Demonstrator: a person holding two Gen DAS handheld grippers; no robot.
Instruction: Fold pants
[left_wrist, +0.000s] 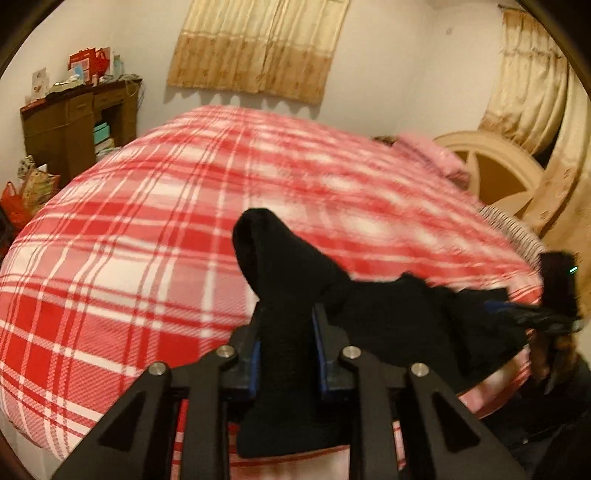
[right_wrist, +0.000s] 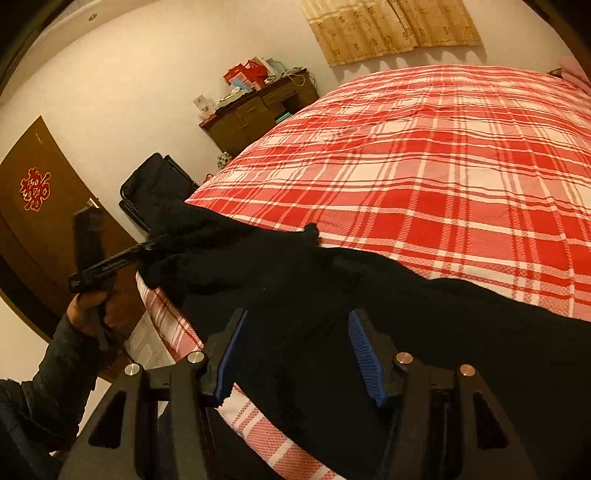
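Black pants (left_wrist: 291, 273) lie along the near edge of a bed with a red and white plaid cover (left_wrist: 155, 229). My left gripper (left_wrist: 286, 314) is shut on a bunched end of the pants, which sticks up past the blue pads. It also shows in the right wrist view (right_wrist: 155, 245), clamped on the far left end. In the right wrist view the pants (right_wrist: 369, 302) stretch across the bed edge (right_wrist: 173, 314). My right gripper (right_wrist: 295, 317) has its jaws wide apart around the black fabric, which lies between the blue pads (right_wrist: 364, 350).
A brown dresser (left_wrist: 70, 129) with boxes stands at the bed's far left. A dark folding chair (right_wrist: 155, 184) and a brown door (right_wrist: 33, 206) are left of the bed. Pink pillows (left_wrist: 432, 155), a cream headboard (left_wrist: 495, 170) and curtains (left_wrist: 258, 48) are beyond.
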